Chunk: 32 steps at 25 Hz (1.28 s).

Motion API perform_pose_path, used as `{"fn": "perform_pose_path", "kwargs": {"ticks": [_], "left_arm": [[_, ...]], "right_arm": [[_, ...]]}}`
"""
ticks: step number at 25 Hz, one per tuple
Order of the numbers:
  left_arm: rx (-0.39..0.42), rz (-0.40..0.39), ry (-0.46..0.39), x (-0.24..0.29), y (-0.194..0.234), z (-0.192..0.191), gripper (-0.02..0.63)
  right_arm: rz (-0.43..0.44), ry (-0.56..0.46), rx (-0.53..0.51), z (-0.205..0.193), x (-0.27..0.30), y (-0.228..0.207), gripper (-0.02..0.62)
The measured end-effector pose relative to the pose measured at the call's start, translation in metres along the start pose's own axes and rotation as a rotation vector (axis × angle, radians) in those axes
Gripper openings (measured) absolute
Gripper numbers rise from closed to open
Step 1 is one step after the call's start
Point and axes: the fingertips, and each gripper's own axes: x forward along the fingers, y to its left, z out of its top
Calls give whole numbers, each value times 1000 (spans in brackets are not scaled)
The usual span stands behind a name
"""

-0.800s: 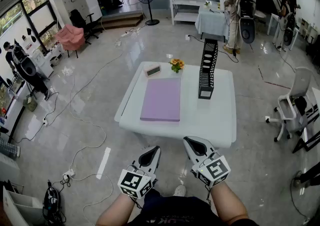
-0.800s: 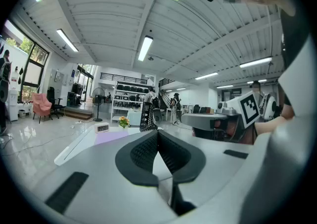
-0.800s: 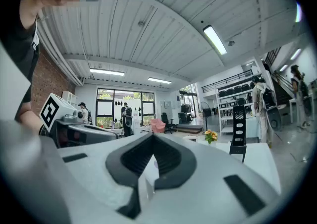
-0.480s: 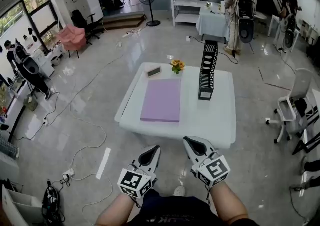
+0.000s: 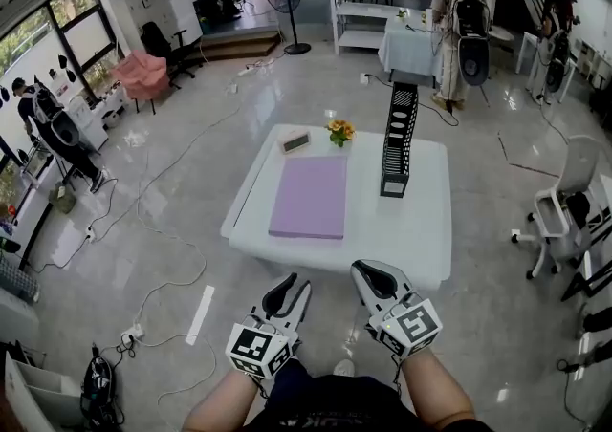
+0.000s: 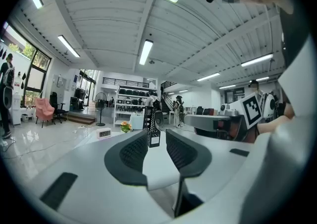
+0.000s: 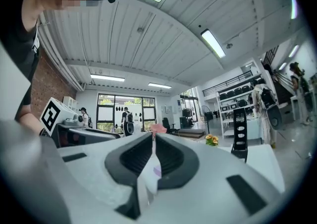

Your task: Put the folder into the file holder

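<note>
Flat lilac rectangular folder (image 5: 308, 195) lies lengthwise at twelve o'clock — nearer the slightly spread, empty left gripper (image 5: 294, 282) than the pressed-together right gripper (image 5: 363, 270).

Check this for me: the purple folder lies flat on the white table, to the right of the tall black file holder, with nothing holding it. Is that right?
One thing is wrong. The head view shows the purple folder lying flat on the white table to the left of the tall black file holder, not to its right. Nothing is holding it, as you said.
</note>
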Motion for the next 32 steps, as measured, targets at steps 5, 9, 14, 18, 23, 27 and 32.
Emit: {"fn": "perform_pose_path", "kwargs": {"ticks": [5, 9, 14, 18, 23, 27, 32], "left_arm": [[-3, 5, 8, 7, 6, -1, 255], [-10, 7, 23, 15, 12, -6, 319], [-28, -12, 39, 34, 20, -12, 333], [-38, -38, 35, 45, 35, -10, 333], [-54, -70, 39, 64, 69, -10, 333], [-73, -87, 47, 80, 104, -5, 333], [-77, -112, 60, 99, 149, -3, 333]], "right_arm": [[2, 5, 35, -4, 5, -5, 141], [-34, 9, 82, -11, 9, -18, 253], [-55, 24, 133, -20, 16, -36, 255], [-81, 38, 144, -23, 29, -45, 255], [-113, 60, 149, -31, 60, -56, 254], [-139, 69, 171, -34, 95, -65, 255], [-171, 79, 183, -40, 140, -76, 255]]}}
